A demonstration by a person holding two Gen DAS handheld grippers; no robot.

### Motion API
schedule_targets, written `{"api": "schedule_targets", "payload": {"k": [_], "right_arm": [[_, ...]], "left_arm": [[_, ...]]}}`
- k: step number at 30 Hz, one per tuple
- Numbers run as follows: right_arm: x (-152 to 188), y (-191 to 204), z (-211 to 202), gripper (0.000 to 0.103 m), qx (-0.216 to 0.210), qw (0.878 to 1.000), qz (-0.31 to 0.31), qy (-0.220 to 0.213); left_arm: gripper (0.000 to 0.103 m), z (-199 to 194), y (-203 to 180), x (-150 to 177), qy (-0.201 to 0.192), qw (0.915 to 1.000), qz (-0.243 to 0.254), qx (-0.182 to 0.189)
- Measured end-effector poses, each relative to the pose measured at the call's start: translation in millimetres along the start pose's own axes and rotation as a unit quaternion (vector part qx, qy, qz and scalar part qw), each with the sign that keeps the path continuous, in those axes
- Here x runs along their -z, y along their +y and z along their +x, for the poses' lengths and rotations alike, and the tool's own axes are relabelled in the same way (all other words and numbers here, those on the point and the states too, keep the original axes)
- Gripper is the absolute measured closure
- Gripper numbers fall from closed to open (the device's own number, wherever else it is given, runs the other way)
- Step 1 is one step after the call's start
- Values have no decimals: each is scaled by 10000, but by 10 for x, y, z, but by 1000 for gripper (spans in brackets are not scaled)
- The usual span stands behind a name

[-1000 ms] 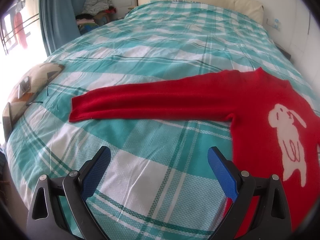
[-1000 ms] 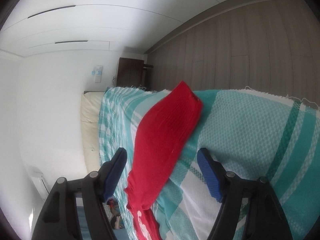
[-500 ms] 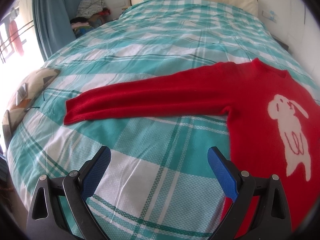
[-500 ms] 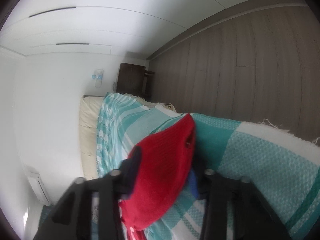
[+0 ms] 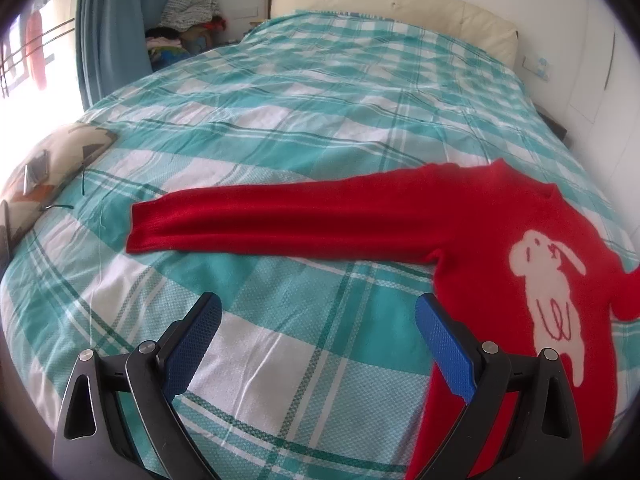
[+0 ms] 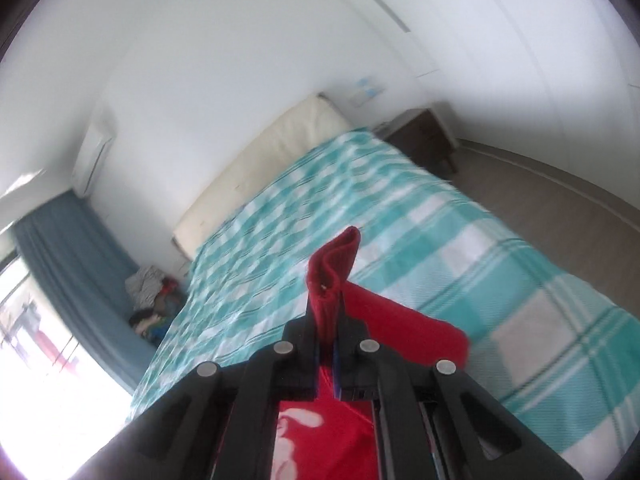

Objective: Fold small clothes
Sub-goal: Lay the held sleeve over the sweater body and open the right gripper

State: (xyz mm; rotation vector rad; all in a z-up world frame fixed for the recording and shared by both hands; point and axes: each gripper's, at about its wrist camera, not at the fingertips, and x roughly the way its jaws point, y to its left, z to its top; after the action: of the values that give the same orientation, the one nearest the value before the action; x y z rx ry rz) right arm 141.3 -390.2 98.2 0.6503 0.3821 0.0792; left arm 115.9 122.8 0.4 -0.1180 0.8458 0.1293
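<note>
A small red sweater [image 5: 500,236] with a white rabbit on its front lies flat on the teal plaid bed [image 5: 320,92]. One sleeve [image 5: 280,216] stretches out to the left. My left gripper [image 5: 318,332] is open and empty, hovering over the bedspread in front of that sleeve. My right gripper [image 6: 330,320] is shut on the cuff of the other sleeve [image 6: 334,268] and holds it lifted above the sweater body [image 6: 332,432].
A cream headboard [image 5: 400,4] stands at the far end. A patterned cushion [image 5: 52,172] lies at the bed's left edge. A pile of clothes [image 5: 184,28] sits by the blue curtain [image 5: 108,28]. A dark nightstand [image 6: 424,136] stands beside the bed.
My right gripper has shut on the right sleeve's cuff, lifted it and swung round toward the headboard. My left gripper has shifted slightly and stays open.
</note>
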Motion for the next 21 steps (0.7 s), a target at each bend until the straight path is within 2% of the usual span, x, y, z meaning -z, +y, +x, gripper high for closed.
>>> {"api": "schedule_targets", "payload": {"k": [3, 6, 8, 12, 13, 14, 15, 16, 17, 19, 21], "right_arm": [[219, 593, 549, 98, -332, 9967, -496, 545], [513, 996, 1092, 98, -471, 9896, -777, 1114], [746, 1131, 1402, 98, -440, 9843, -915, 1443], [1223, 1137, 1884, 98, -315, 9743, -1065, 1960], [1341, 1115, 1979, 95, -293, 9712, -1063, 2114], [1476, 1099, 2097, 90, -309, 9653, -1039, 2377], [1604, 1065, 2228, 80, -420, 9557, -946, 2757], [1743, 1023, 2305, 51, -624, 9452, -757, 3113], [1867, 983, 2376, 33, -955, 9339, -507, 3407], [2038, 945, 2392, 33, -1534, 9143, -204, 3744], [2090, 936, 2285, 33, -1740, 9100, -282, 3753]], "left_arm": [[5, 17, 69, -20, 42, 9999, -108, 26], [5, 42, 127, -36, 80, 9997, -212, 37], [5, 52, 160, -53, 81, 9996, -283, 29], [5, 98, 180, -84, 106, 9994, -320, -53], [5, 110, 177, -92, 108, 9994, -303, -83], [5, 120, 173, -101, 107, 9995, -281, -111], [5, 128, 171, -109, 101, 9995, -260, -134], [5, 130, 171, -114, 94, 9995, -250, -152], [5, 132, 173, -118, 92, 9995, -250, -163], [5, 131, 178, -121, 96, 9995, -269, -153], [5, 131, 174, -124, 92, 9995, -248, -157]]}}
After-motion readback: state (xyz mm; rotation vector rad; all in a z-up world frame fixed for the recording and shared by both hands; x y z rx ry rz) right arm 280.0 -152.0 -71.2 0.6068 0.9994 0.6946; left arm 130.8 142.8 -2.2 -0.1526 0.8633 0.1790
